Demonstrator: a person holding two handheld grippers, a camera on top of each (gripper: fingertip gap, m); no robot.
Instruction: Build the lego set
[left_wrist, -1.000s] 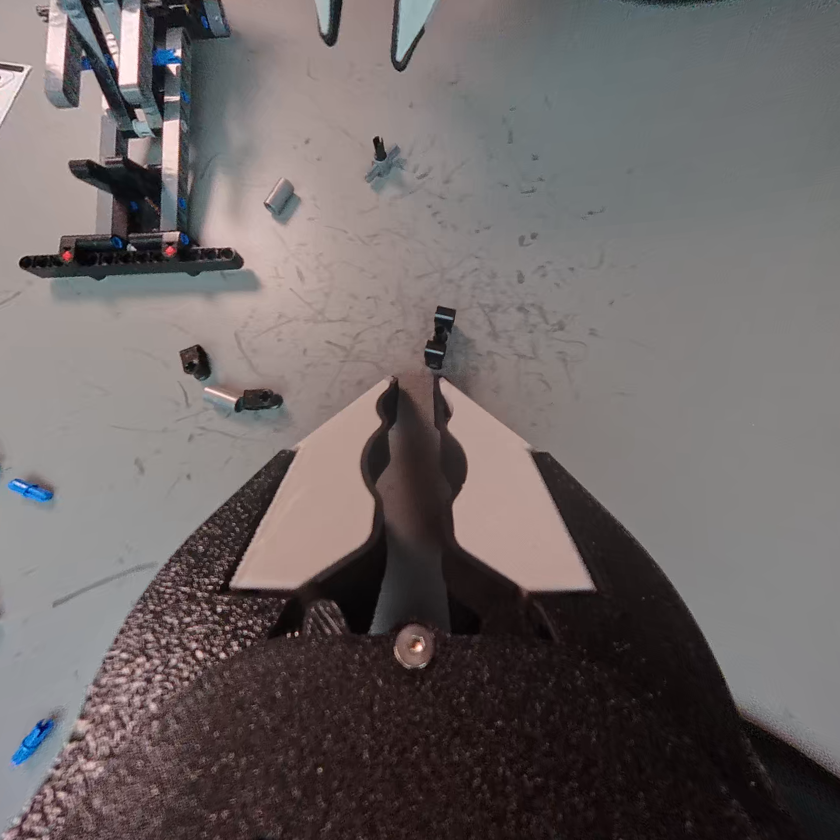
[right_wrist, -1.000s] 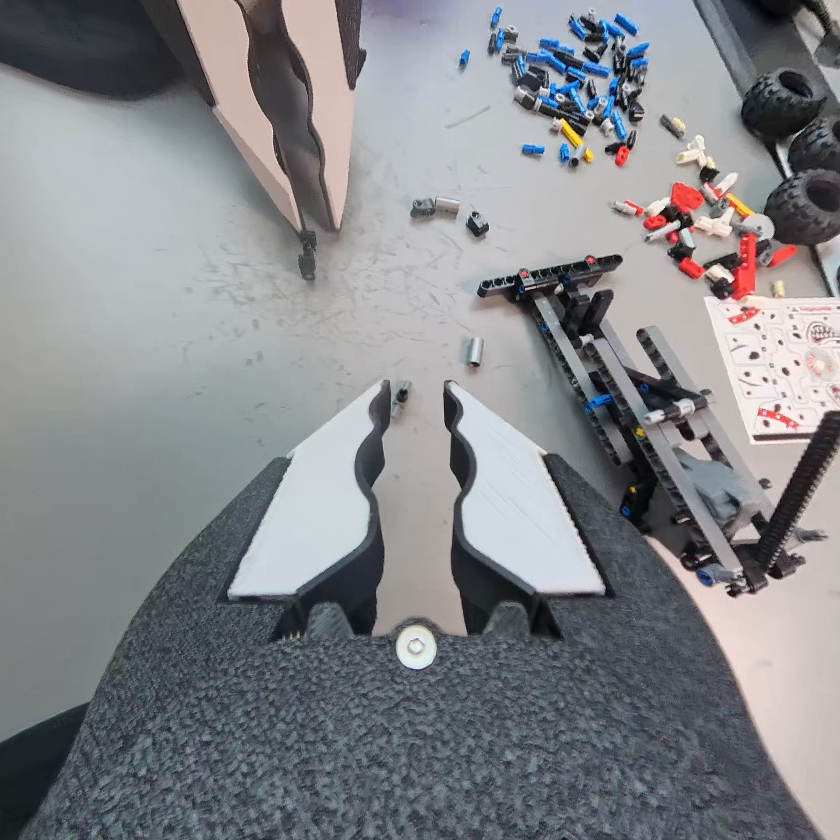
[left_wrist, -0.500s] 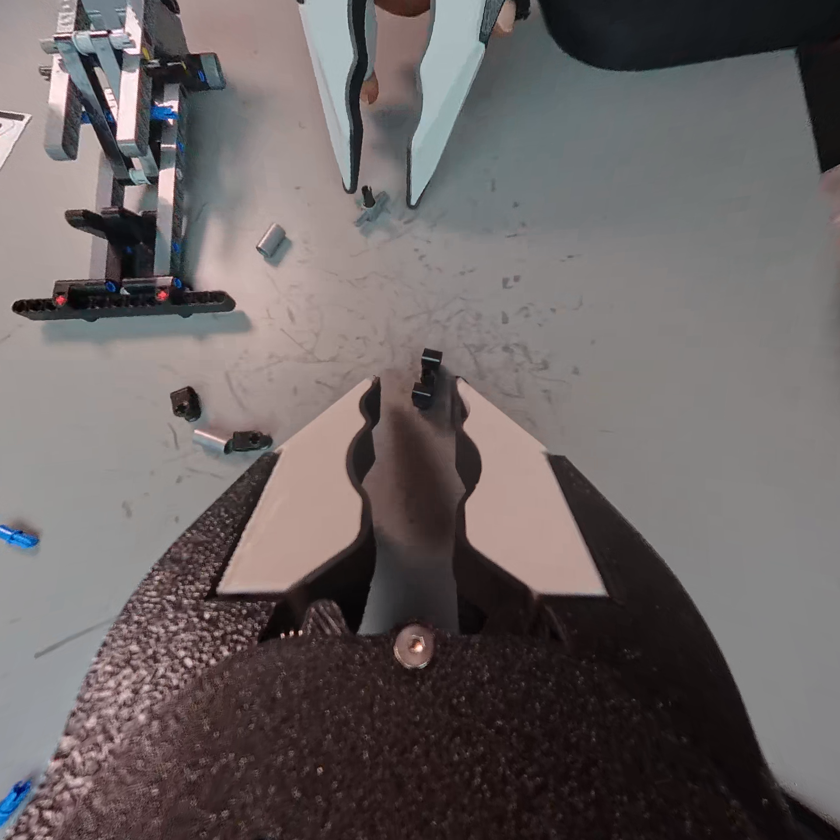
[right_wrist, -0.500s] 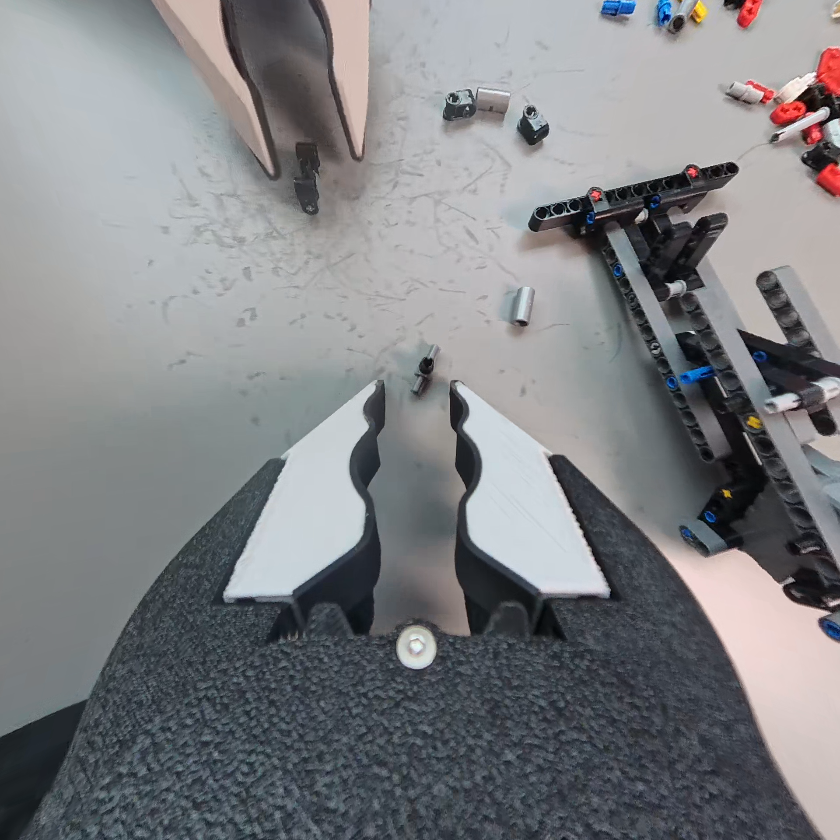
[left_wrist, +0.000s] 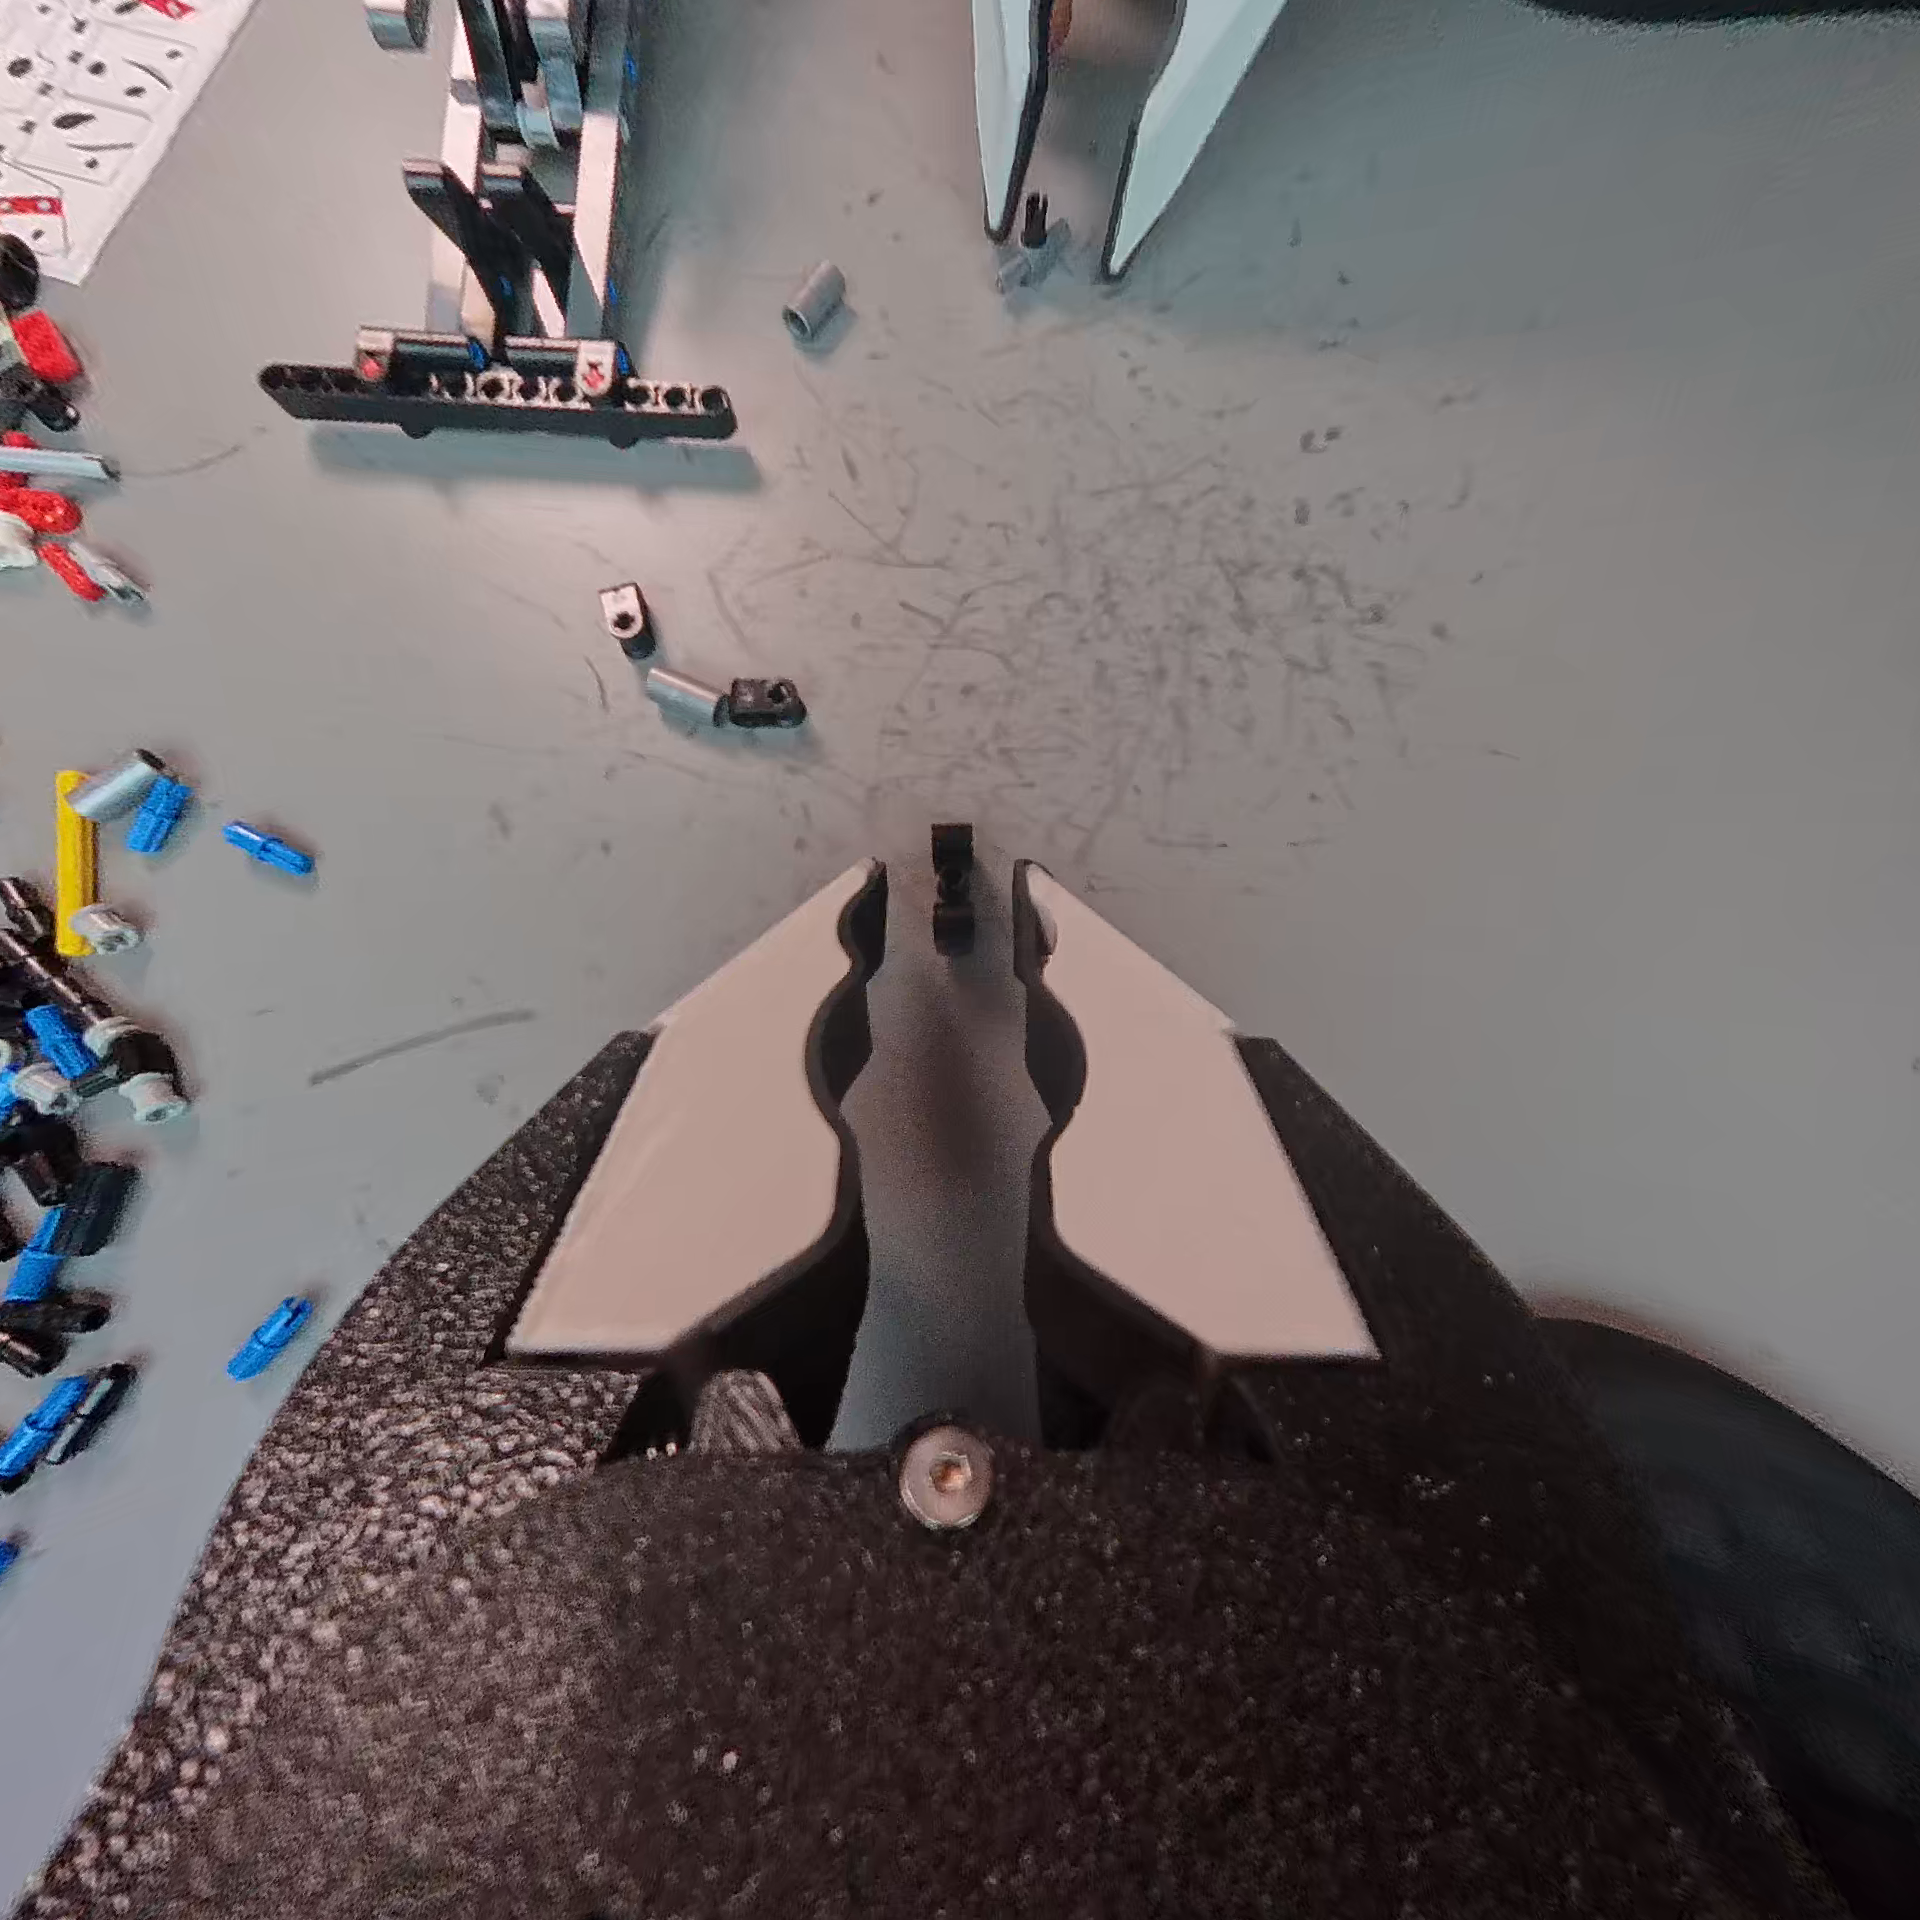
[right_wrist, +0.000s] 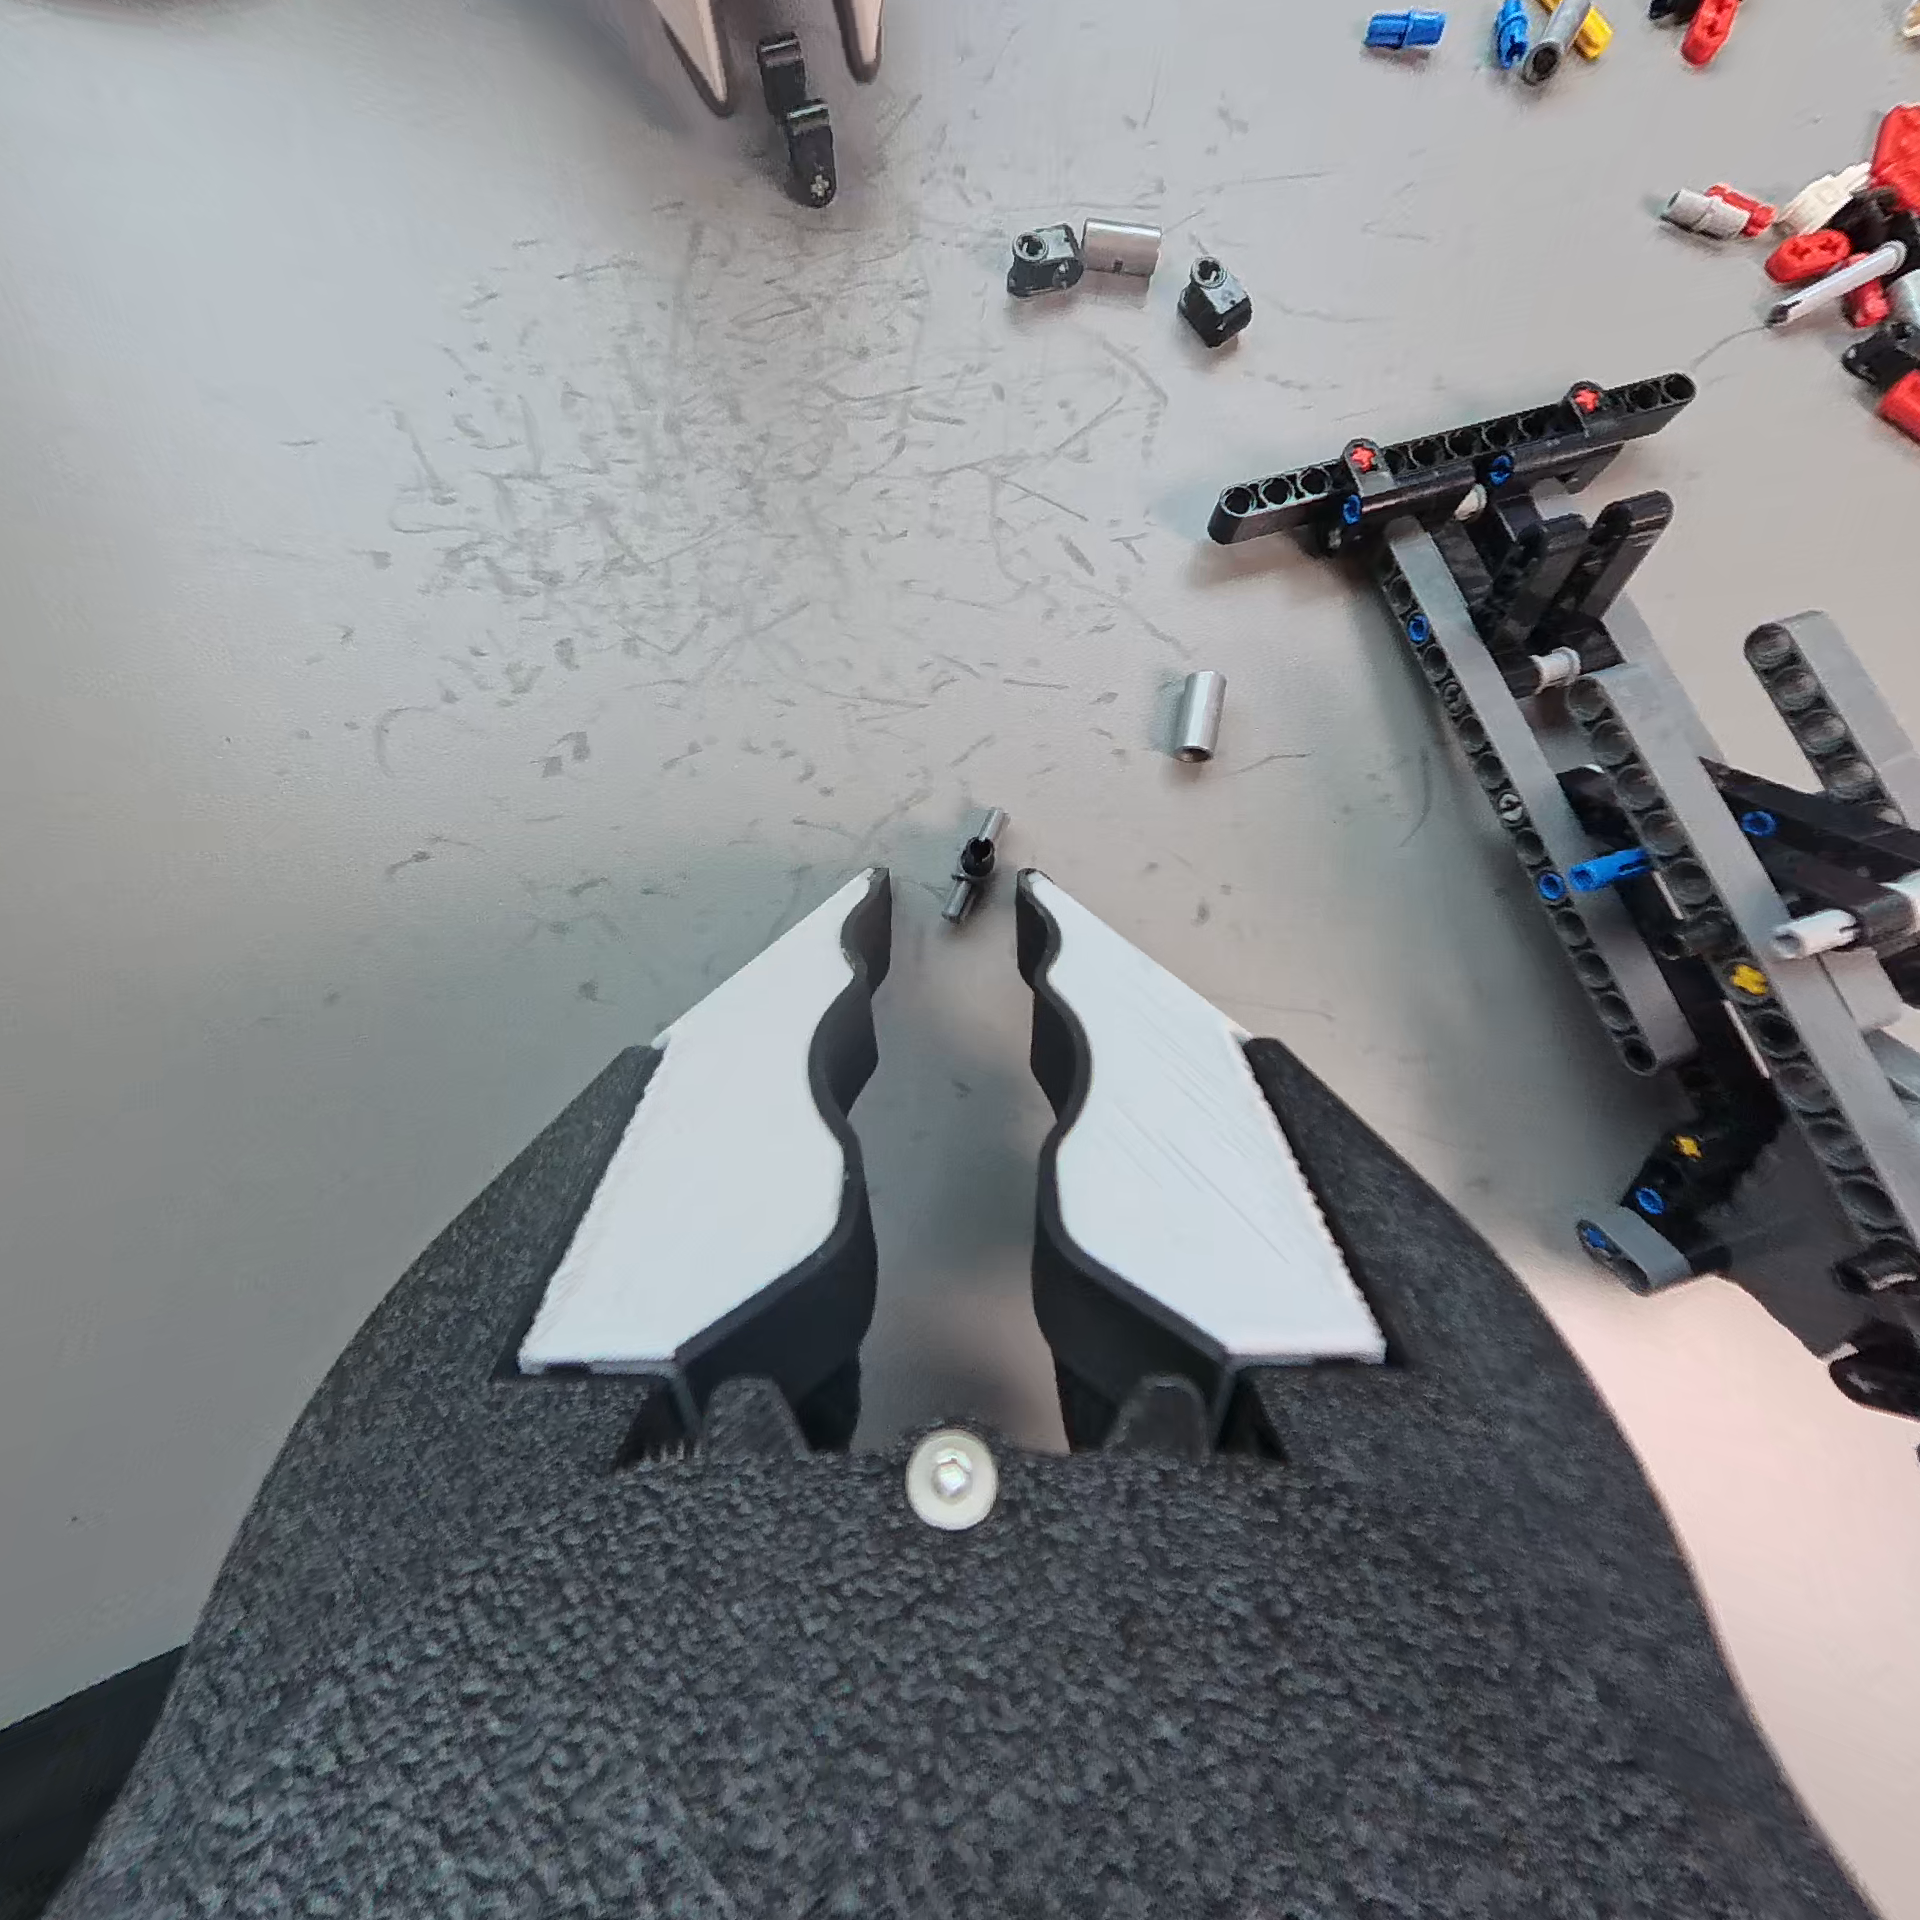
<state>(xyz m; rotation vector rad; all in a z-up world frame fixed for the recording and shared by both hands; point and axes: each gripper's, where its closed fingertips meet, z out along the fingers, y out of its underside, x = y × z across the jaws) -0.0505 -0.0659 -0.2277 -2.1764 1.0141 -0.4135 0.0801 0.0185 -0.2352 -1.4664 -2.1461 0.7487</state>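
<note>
A small black connector (left_wrist: 951, 888) lies on the grey table between the tips of my left gripper (left_wrist: 951, 871), which is open and not touching it. In the right wrist view the connector (right_wrist: 800, 135) pokes out past the left gripper (right_wrist: 790, 78) at the top edge. A small black and grey pin (right_wrist: 971, 868) lies just at the tips of my open right gripper (right_wrist: 953, 881). In the left wrist view the right gripper (left_wrist: 1055, 244) straddles that pin (left_wrist: 1029, 244). The part-built black and grey chassis (right_wrist: 1558, 665) lies to the right.
The chassis's front beam (left_wrist: 499, 395) lies at the upper left. A loose grey sleeve (right_wrist: 1195, 717) lies near the pin. Two black connectors and a grey sleeve (right_wrist: 1117, 249) lie between the grippers. Piles of blue, black and red parts (left_wrist: 62, 1039) and a sticker sheet (left_wrist: 83, 104) lie at the left. The grippers' ends are close to 15 centimetres from one another.
Both grippers have moved in toward their pieces. The left jaws widened and the black connector now sits between their tips. The pin now lies at the right gripper's tips.
</note>
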